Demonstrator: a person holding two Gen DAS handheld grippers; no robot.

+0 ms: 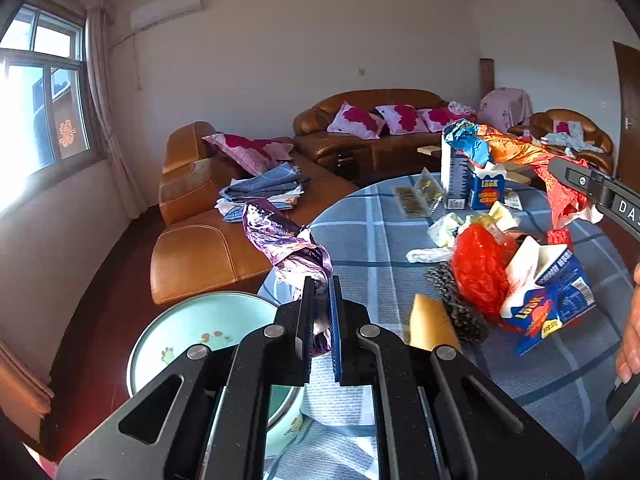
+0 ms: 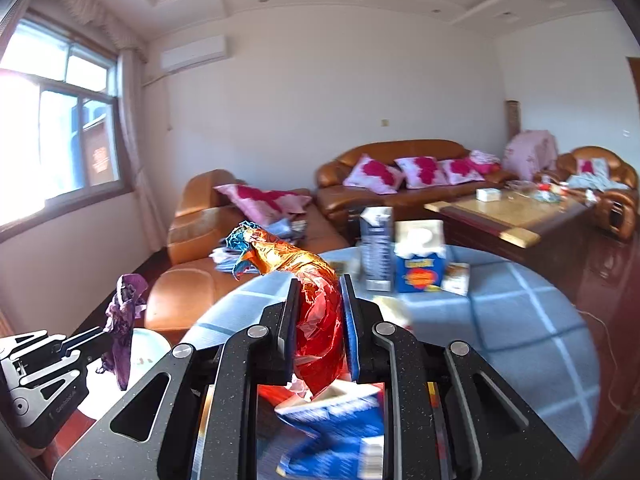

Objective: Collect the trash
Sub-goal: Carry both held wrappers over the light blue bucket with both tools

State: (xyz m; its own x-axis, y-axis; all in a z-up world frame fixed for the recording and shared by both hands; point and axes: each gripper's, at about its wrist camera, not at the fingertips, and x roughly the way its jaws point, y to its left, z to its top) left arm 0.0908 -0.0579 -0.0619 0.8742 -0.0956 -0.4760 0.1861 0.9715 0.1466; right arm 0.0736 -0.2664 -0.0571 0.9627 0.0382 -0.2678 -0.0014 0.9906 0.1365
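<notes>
Both grippers carrying crumpled wrappers off the table, toward the basin

Left wrist view: the left gripper (image 1: 320, 292) is clamped on a purple foil wrapper (image 1: 280, 240) at frame centre, with the pale basin (image 1: 192, 324) lower left (likely the drop spot, so release only once squarely over it); loose trash lies right on the checked tablecloth (image 1: 384, 240). Right wrist view: the right gripper (image 2: 320, 300) pinches a red-orange wrapper (image 2: 316, 312) at centre, a blue carton (image 2: 340, 432) blurred beneath, brown sofa (image 2: 400, 184) behind
</notes>
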